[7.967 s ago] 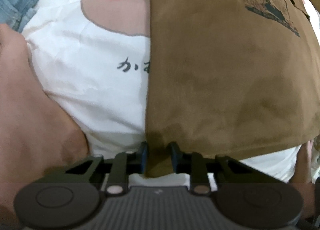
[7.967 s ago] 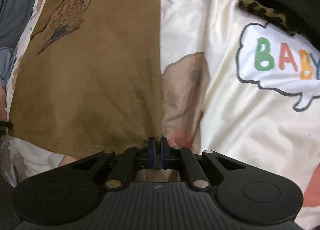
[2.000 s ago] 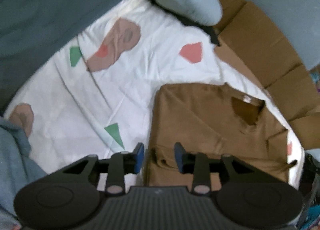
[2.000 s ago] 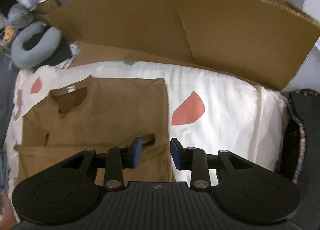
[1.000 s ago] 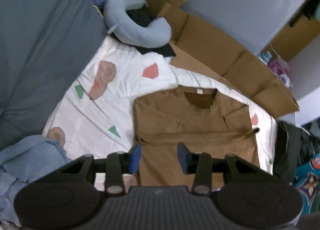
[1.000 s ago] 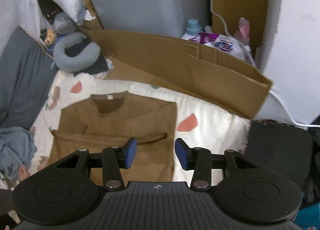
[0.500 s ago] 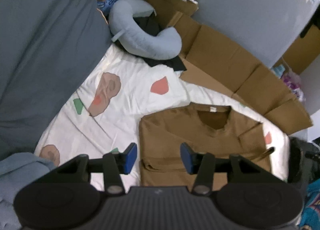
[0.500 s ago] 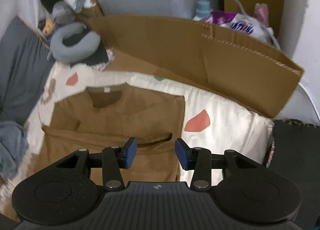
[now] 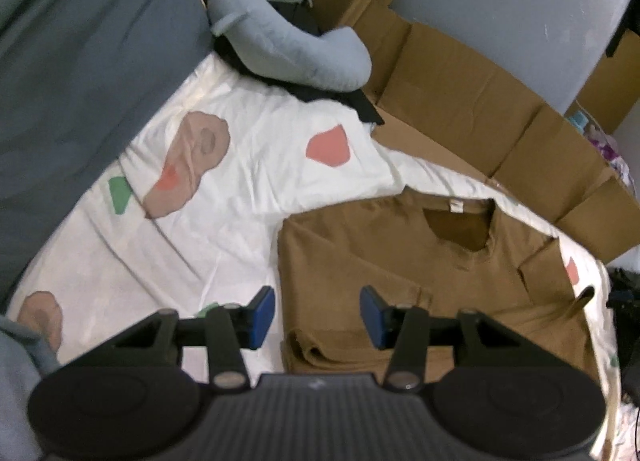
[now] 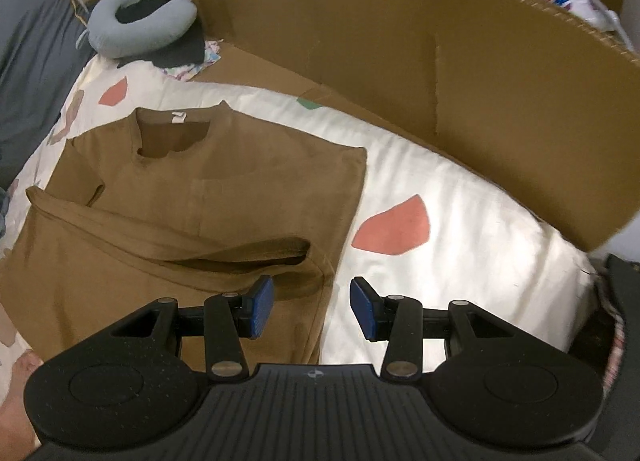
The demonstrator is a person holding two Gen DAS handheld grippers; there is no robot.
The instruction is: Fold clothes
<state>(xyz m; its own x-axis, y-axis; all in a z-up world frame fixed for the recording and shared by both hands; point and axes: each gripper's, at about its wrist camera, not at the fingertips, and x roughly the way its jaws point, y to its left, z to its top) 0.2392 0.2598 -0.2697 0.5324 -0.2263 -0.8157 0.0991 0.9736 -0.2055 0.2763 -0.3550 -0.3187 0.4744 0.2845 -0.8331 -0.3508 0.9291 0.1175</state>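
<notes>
Right wrist: cardboard box [image 10: 400, 41] beside shirt [image 10: 160, 213]

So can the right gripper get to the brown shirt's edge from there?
Probably yes. The right gripper is open just above the brown shirt and its near edge, and nothing lies between them.

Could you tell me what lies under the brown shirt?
The brown shirt lies on a white bedsheet printed with coloured shapes. The sheet shows around it; whatever sits directly beneath the shirt is covered.

Brown shirt [image 10: 168, 197] matt suede-like cloth; sheet [image 9: 248, 165] smooth cotton; cardboard [image 10: 440, 73] matt.
</notes>
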